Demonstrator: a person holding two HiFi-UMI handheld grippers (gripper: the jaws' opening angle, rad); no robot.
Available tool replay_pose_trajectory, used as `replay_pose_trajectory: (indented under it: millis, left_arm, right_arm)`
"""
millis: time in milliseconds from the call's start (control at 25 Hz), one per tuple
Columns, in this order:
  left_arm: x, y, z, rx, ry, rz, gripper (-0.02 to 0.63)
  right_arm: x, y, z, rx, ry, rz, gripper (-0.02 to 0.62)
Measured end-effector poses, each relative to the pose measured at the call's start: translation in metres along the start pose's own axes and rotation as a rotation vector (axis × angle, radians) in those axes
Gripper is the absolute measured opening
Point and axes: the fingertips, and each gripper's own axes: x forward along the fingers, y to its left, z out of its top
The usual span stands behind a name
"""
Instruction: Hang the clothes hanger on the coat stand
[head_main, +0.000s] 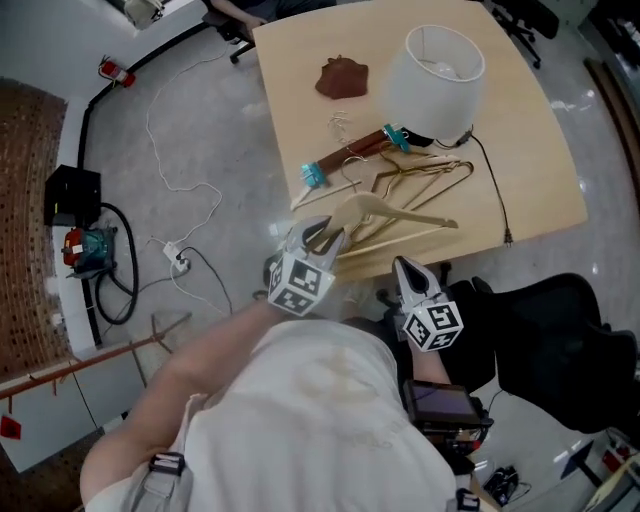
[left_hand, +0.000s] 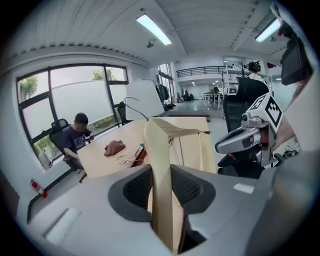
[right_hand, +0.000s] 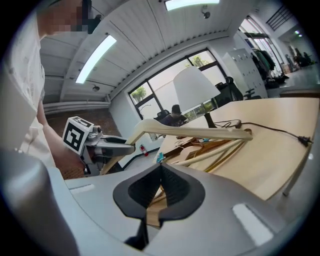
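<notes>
A pale wooden clothes hanger (head_main: 400, 213) is lifted over the table's near edge, above the other hangers. My left gripper (head_main: 320, 238) is shut on its left arm. In the left gripper view the hanger (left_hand: 157, 142) stands upright, pinched between both pads. My right gripper (head_main: 404, 268) hovers just right of it off the table's front edge, shut with nothing between its fingers. In the right gripper view the hanger (right_hand: 195, 132) crosses ahead, with the left gripper (right_hand: 107, 145) at its far end. I see no coat stand in these views.
On the light wooden table (head_main: 540, 140) stand a white lamp (head_main: 432, 75), a brown cloth (head_main: 343, 78), a dark hanger with teal clips (head_main: 355, 152) and a gold wire hanger (head_main: 430, 175). A black office chair (head_main: 560, 340) is at my right. Cables (head_main: 180, 180) lie on the floor to the left.
</notes>
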Motion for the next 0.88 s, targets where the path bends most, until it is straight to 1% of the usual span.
replay_pose_trajectory:
  millis: [120, 240, 360, 480, 560, 720, 880]
  left_arm:
    - [-0.030, 0.017, -0.027, -0.055, -0.010, 0.057, 0.109]
    - [-0.069, 0.037, -0.057, -0.111, -0.011, 0.124, 0.109]
    - [-0.117, 0.058, -0.080, -0.186, -0.023, 0.213, 0.109]
    - [-0.169, 0.076, -0.104, -0.238, -0.041, 0.306, 0.109]
    - [-0.204, 0.084, -0.123, -0.272, -0.052, 0.366, 0.109]
    - [-0.269, 0.097, -0.165, -0.366, -0.063, 0.497, 0.109]
    - [-0.329, 0.106, -0.211, -0.435, -0.069, 0.611, 0.109]
  right_arm:
    - [0.021, 0.029, -0.006, -0.047, 0.037, 0.068, 0.012]
    - [0.041, 0.071, -0.013, -0.104, 0.075, 0.137, 0.014]
    - [0.059, 0.121, -0.012, -0.203, 0.118, 0.246, 0.014]
    - [0.076, 0.172, -0.011, -0.285, 0.146, 0.340, 0.014]
    - [0.083, 0.202, -0.017, -0.315, 0.167, 0.391, 0.014]
    - [0.100, 0.255, -0.037, -0.373, 0.220, 0.487, 0.014]
    - [0.119, 0.314, -0.059, -0.403, 0.265, 0.575, 0.012]
